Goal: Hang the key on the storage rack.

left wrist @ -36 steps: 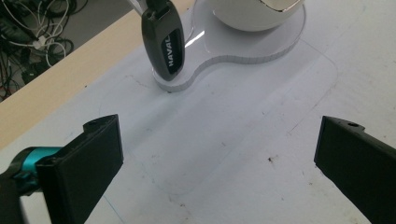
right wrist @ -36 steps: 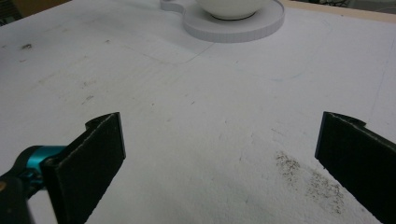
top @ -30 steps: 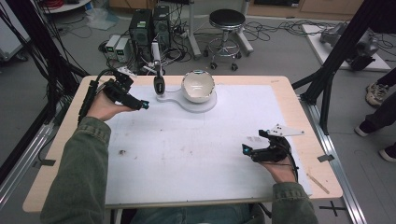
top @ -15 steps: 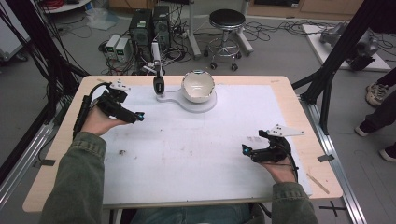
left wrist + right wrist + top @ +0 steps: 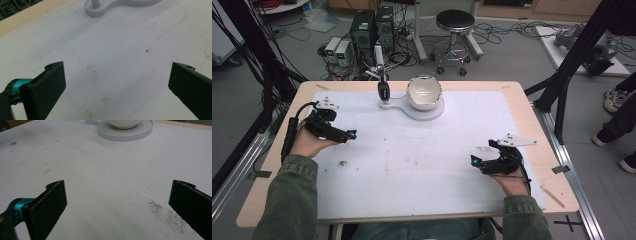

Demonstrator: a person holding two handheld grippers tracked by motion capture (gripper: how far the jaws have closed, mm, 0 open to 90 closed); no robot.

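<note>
A white bowl (image 5: 424,91) sits on a white stand (image 5: 412,107) at the back middle of the table, and an upright black-and-white tool (image 5: 382,85) rises from the stand's left lobe. My left gripper (image 5: 348,136) rests at the left of the white mat, jaws wide apart and empty; its own view (image 5: 116,82) has the stand's base (image 5: 110,6) ahead. My right gripper (image 5: 475,161) lies at the front right, also open and empty. In its view (image 5: 117,202) the bowl (image 5: 122,123) and stand (image 5: 130,133) are at the top.
A white mat (image 5: 412,155) covers most of the wooden table (image 5: 539,135). A small dark speck (image 5: 343,162) lies on the mat near the left hand. Beyond the table stand a stool (image 5: 454,22), computer boxes (image 5: 371,25) and black frame legs (image 5: 569,65).
My left gripper has drawn back from the stand toward the near left of the mat. The right gripper has stayed where it was.
</note>
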